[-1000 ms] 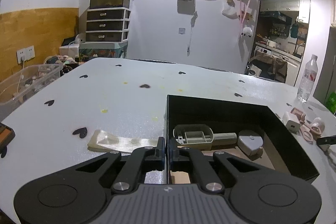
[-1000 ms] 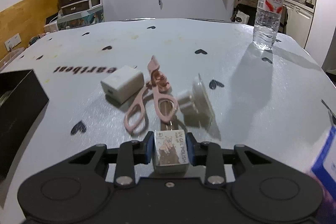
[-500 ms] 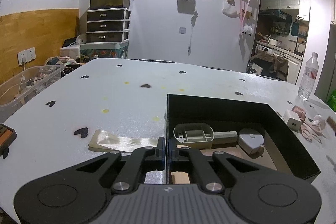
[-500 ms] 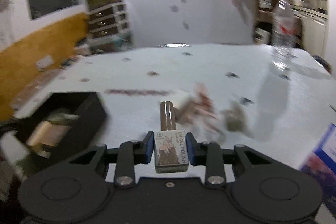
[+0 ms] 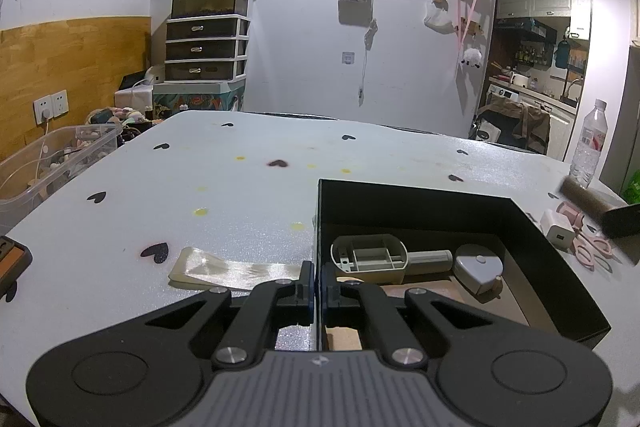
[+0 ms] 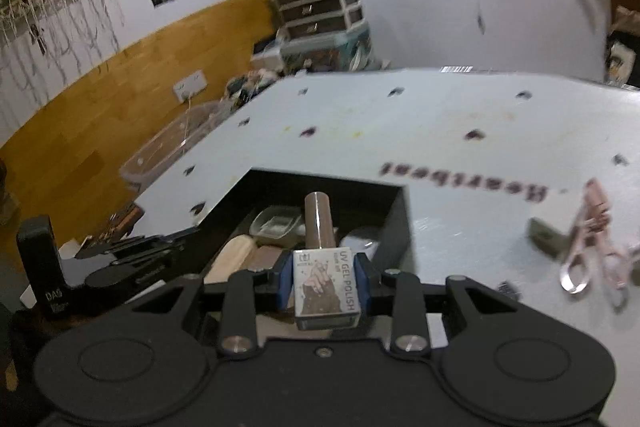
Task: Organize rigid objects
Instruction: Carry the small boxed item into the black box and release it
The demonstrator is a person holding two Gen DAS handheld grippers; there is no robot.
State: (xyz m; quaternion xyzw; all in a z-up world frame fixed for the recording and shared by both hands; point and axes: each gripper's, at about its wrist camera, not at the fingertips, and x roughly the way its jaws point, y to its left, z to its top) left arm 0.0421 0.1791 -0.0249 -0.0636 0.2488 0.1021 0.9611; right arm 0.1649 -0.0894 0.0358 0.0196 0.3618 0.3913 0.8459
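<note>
Through the left wrist camera we see our left claw (image 5: 316,281) clenched on the near wall of the black box (image 5: 560,267), where a grey scoop (image 5: 372,255) and a heart-shaped case (image 5: 478,267) lie. Only the right wrist camera shows our right claw (image 6: 325,281) grasping the gel polish bottle (image 6: 324,267), now above the box's near corner instead of over the pink scissors (image 6: 592,247) as a second ago. The worktop (image 5: 240,195) beyond the box is open.
</note>
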